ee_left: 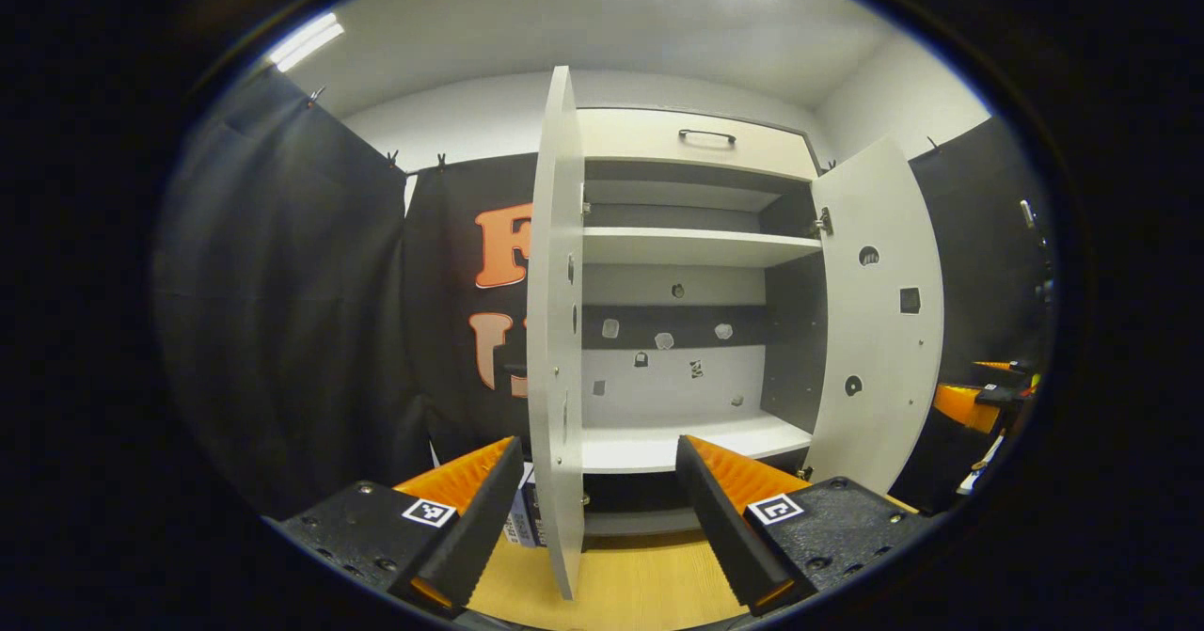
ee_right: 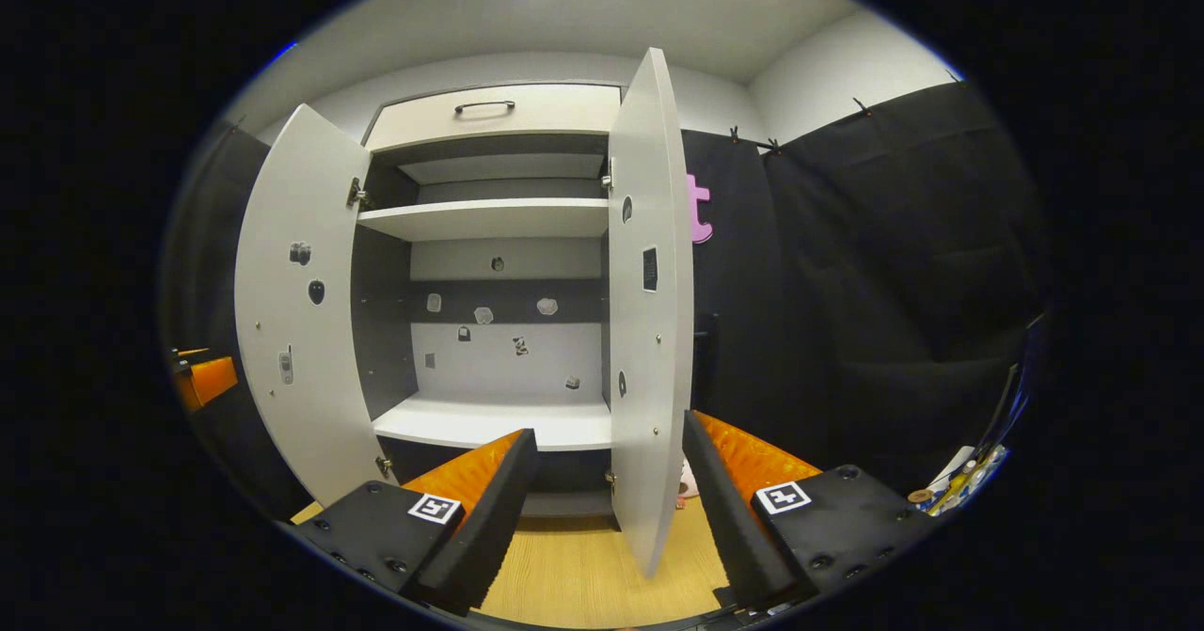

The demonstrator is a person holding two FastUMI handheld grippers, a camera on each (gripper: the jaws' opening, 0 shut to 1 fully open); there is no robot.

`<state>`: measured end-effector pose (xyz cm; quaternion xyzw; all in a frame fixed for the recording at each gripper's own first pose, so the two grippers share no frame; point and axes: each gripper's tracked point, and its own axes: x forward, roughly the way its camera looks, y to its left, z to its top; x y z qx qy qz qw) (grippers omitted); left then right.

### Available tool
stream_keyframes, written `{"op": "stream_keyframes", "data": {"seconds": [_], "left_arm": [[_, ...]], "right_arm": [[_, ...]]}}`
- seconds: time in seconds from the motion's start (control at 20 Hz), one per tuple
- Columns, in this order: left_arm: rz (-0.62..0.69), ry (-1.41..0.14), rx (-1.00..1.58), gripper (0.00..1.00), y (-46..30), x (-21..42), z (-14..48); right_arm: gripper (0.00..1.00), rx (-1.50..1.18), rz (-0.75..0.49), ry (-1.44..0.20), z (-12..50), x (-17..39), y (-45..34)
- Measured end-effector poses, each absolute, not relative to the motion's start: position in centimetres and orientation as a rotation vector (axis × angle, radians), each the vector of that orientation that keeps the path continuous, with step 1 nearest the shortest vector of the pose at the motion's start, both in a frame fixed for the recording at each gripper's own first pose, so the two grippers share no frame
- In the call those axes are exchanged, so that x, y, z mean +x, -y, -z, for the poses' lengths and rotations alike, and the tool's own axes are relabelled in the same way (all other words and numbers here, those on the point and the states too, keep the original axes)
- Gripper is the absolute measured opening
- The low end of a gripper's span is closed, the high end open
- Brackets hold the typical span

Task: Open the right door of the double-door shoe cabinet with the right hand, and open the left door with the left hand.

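Your shoe cabinet (ee_left: 696, 236) has pale grey-white doors: the left door (ee_left: 555, 330) and the right door (ee_right: 649, 311) both carry small dark spots and stickers. Its shelves (ee_right: 480, 219) are white, while the inner side walls are dark grey. At twelve o'clock the drawer front (ee_left: 691, 140) is cream with a black handle (ee_left: 706, 134). The back panel (ee_right: 503, 316) runs in light grey and dark bands, dotted with small stickers. At six o'clock you see a light yellow wood-grain floor (ee_right: 583, 575).

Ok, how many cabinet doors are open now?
2: the left door stands edge-on between the left claw's fingers, the right door between the right claw's fingers.
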<state>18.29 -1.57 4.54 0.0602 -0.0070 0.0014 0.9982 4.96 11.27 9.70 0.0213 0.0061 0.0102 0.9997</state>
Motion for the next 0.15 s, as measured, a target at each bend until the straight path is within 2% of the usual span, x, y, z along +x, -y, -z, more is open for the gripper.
{"op": "stream_keyframes", "data": {"seconds": [0.15], "left_arm": [[0.003,0.013,0.110,0.97,1.92,18.40,-4.48]], "right_arm": [[1.00,0.043,-0.010,-0.008,-9.89,4.91,-10.71]]}}
